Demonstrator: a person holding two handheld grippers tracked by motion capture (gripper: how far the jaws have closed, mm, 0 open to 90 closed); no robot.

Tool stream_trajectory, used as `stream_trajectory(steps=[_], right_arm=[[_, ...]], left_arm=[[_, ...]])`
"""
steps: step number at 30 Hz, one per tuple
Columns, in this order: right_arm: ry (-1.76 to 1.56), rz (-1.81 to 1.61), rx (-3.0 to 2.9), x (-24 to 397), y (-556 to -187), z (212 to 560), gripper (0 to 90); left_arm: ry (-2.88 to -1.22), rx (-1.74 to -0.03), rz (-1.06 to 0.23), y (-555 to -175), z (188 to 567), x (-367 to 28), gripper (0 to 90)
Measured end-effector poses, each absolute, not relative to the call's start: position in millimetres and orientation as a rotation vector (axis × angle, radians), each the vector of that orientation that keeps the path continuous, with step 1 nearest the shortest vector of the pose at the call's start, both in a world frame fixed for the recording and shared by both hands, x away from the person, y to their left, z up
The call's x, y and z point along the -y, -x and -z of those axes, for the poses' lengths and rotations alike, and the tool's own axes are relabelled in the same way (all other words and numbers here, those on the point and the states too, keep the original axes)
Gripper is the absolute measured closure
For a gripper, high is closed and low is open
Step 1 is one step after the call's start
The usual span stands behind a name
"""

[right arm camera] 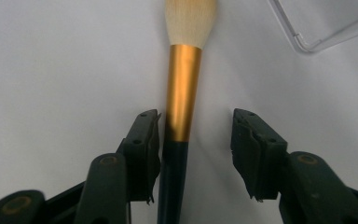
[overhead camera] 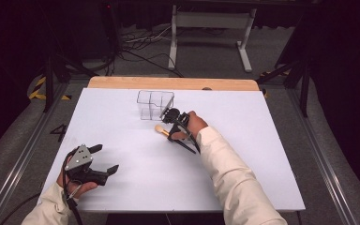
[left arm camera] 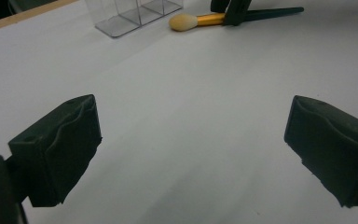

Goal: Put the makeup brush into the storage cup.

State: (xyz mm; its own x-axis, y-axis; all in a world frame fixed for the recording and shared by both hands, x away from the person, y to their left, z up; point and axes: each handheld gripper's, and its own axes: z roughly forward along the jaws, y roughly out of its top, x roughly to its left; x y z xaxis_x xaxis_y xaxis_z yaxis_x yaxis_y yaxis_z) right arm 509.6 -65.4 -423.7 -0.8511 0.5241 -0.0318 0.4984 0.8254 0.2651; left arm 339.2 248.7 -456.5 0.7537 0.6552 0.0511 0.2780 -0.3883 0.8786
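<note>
A makeup brush (overhead camera: 162,130) with a cream head, gold ferrule and dark handle lies flat on the white table (overhead camera: 243,154). My right gripper (overhead camera: 172,132) reaches down over the brush, and a jaw stands on each side of the ferrule's lower end. In the right gripper view the brush (right arm camera: 182,93) runs up between the jaws of the right gripper (right arm camera: 196,122). The left pad sits against it and the right pad stands apart from it. My left gripper (overhead camera: 107,158) rests wide open at the near left. Nothing lies between the jaws of the left gripper (left arm camera: 191,130).
A clear plastic organizer (overhead camera: 154,104) with compartments stands just beyond the brush, near the table's far wooden edge (overhead camera: 168,83). Its corner (right arm camera: 326,23) shows close to the brush head. A white metal frame (overhead camera: 211,28) and cables lie on the floor beyond.
</note>
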Motion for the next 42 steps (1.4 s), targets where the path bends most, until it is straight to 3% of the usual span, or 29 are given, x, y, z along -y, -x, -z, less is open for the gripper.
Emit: stream_trajectory(steps=[5,12,27,42], right_arm=[[-0.813,-0.401,-2.913,66,-507,422,77.9],[-0.811,-0.504,-2.882,76,-497,420,78.0],[-0.843,-1.218,-2.506,133,-441,389,78.1],[-0.721,-1.509,-2.336,138,-401,400,78.0]], left_arm=[[-1.990,-0.702,-0.467,-340,458,-247,4.5],[-1.958,-0.724,-0.442,-342,457,-244,5.6],[-1.838,-0.755,-0.327,-348,446,-226,10.8],[-1.745,-0.596,-0.280,-361,411,-167,23.3]])
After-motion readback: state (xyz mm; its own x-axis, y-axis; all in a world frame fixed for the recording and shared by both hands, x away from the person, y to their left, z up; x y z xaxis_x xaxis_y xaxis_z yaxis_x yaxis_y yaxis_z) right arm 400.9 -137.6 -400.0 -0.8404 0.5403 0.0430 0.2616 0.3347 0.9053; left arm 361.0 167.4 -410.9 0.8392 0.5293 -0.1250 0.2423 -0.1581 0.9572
